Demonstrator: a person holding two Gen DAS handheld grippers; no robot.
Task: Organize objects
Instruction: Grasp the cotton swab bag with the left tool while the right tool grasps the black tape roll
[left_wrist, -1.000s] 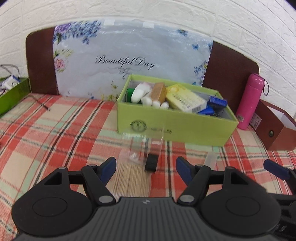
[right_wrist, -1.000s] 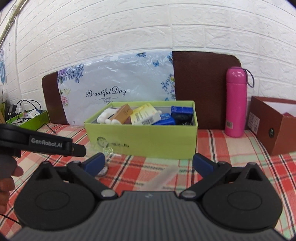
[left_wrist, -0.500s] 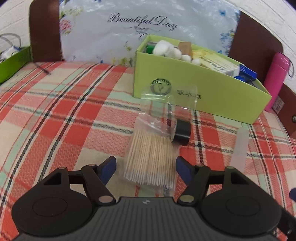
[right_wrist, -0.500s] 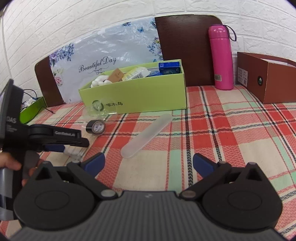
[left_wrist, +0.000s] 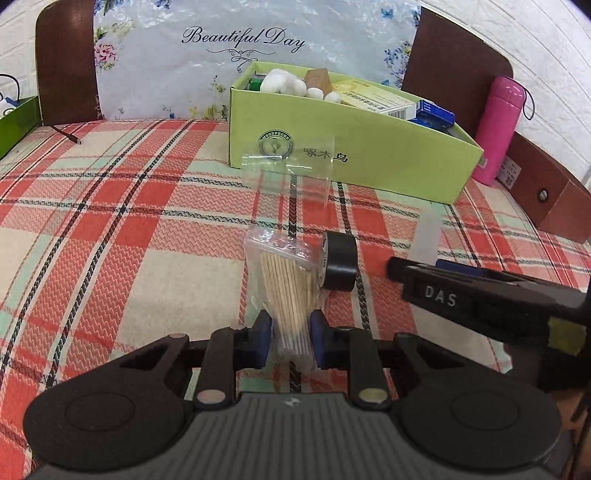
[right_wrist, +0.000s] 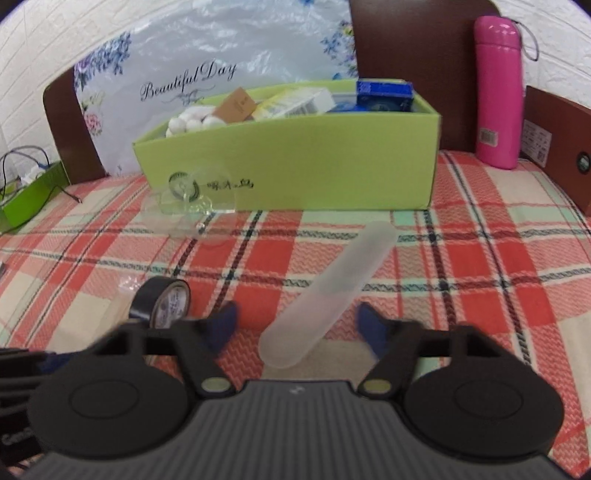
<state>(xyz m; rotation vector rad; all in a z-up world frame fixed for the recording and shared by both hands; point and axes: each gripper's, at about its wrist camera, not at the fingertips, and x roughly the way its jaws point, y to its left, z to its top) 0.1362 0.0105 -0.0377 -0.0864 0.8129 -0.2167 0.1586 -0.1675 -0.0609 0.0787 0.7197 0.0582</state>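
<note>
My left gripper (left_wrist: 291, 334) is shut on the near end of a clear bag of toothpicks (left_wrist: 290, 280) that lies on the plaid cloth. A black tape roll (left_wrist: 340, 266) leans against the bag; it also shows in the right wrist view (right_wrist: 162, 304). My right gripper (right_wrist: 297, 325) is open, its fingers on either side of the near end of a frosted plastic tube (right_wrist: 328, 295), apart from it. The tube shows in the left wrist view (left_wrist: 426, 236) too. A green box (left_wrist: 351, 147) with cotton balls, cartons and a blue box stands behind.
A pink bottle (right_wrist: 496, 92) and a brown box (right_wrist: 557, 140) stand at the back right. A small green tray (right_wrist: 29, 195) with cables sits at the far left. A floral bag (left_wrist: 240, 55) leans on the brown headboard behind the green box (right_wrist: 295, 158).
My left gripper has moved down and forward and shut on the toothpick bag. My right gripper has moved down to the tube, still open, and now shows at the right of the left wrist view.
</note>
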